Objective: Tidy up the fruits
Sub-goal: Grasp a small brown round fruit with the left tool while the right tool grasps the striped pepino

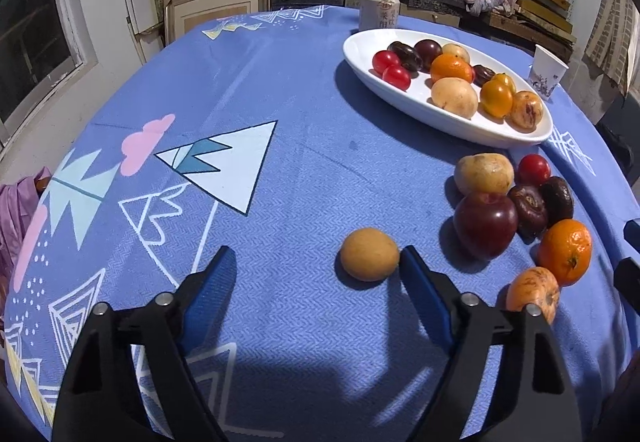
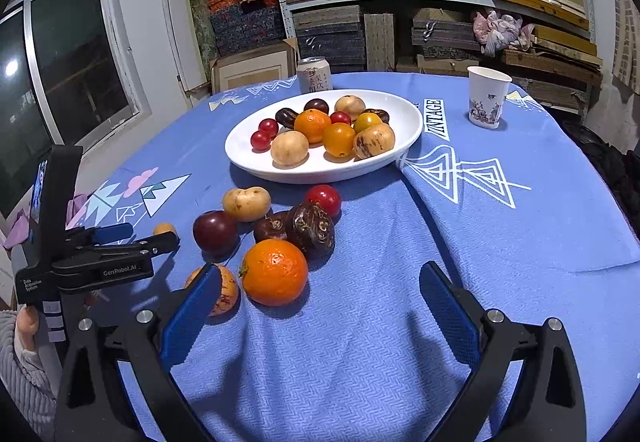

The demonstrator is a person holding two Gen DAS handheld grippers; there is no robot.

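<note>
Your left gripper (image 1: 316, 262) brackets the tan fruit (image 1: 369, 259).
Its jaws are apart, unpressed; your right gripper (image 2: 320, 282) gapes empty.

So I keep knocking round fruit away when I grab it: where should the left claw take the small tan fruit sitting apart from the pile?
Grip the small tan fruit across its widest middle, coming down from above with a finger on each side. It is round and smooth, so an off-center pinch would probably squirt it out.
</note>
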